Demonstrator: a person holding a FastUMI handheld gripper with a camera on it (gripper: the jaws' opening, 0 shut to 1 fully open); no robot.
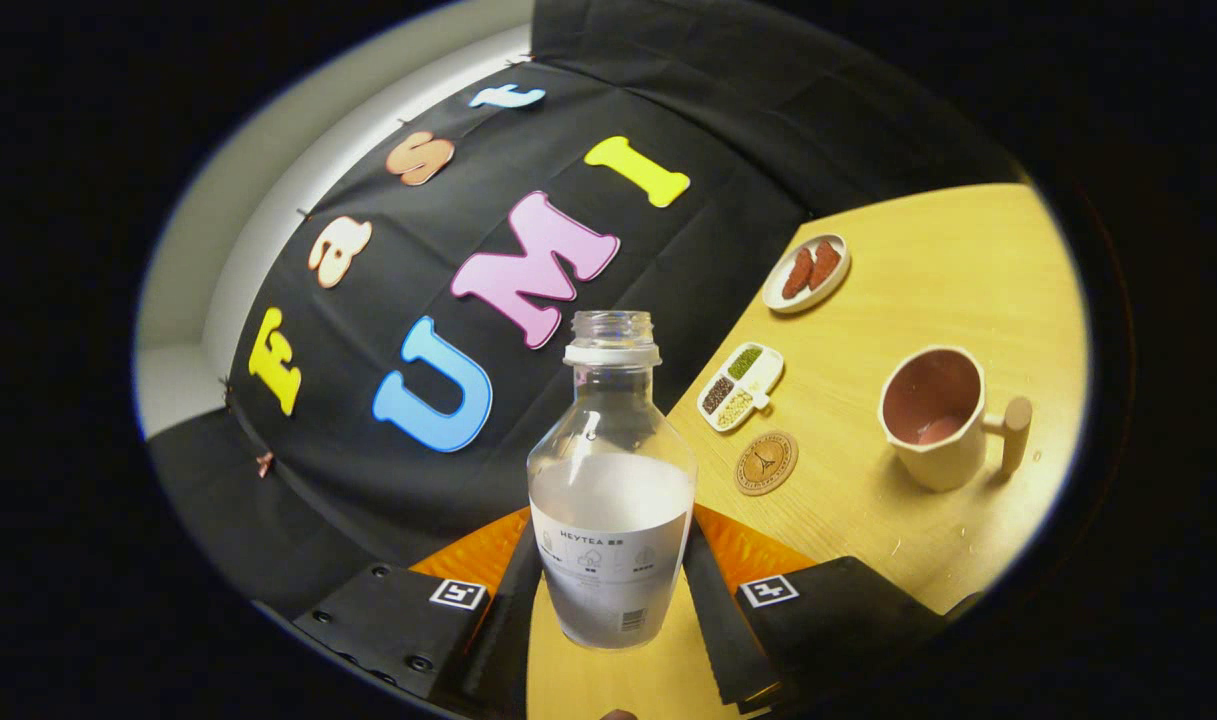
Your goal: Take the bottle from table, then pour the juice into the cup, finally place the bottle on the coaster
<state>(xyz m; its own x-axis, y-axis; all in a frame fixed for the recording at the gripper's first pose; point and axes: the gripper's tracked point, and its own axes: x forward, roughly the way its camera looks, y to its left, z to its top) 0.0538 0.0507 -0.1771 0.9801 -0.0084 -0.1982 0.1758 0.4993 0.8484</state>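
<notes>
Gripping the bottle (611, 520), seemingly lifted, jaws hang over wooden table (928, 290).

The claw (610, 590) is tilted, so the scene ahead slants. Its two black fingers (513, 610) angle inward and appear to press on both sides of the bottle (611, 520) held between them, lifted.

Black cloth wall (668, 270) behind a pale wooden table (948, 270), white wall (258, 230) beyond the cloth
</notes>
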